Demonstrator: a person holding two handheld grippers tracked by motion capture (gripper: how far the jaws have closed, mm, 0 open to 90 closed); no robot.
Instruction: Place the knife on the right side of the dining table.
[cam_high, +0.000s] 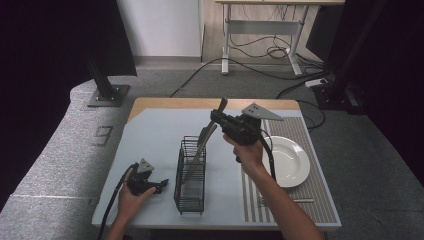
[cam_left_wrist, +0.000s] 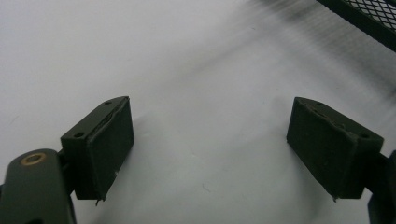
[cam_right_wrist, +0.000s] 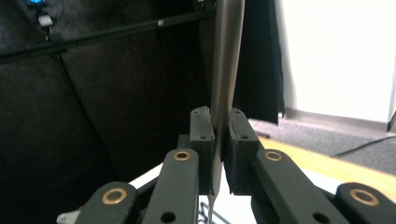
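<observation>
A long flat metal utensil (cam_high: 201, 147), likely a table knife, slants up out of the black wire basket (cam_high: 191, 197) at the middle of the table. My right gripper (cam_high: 218, 118) hangs above the basket's far end, shut on the utensil near its upper part. In the right gripper view the pads of my right gripper (cam_right_wrist: 219, 128) pinch the metal strip (cam_right_wrist: 227, 56), which rises well past them. My left gripper (cam_high: 162, 184) rests low on the table left of the basket, open. In the left gripper view nothing lies between the pads of my left gripper (cam_left_wrist: 210, 140).
A white plate (cam_high: 291, 161) sits on a striped placemat (cam_high: 320, 200) at the right, with a fork (cam_high: 280, 201) near its front edge. The basket's mesh corner (cam_left_wrist: 369, 18) lies just ahead of the left jaws. Black curtains flank the table.
</observation>
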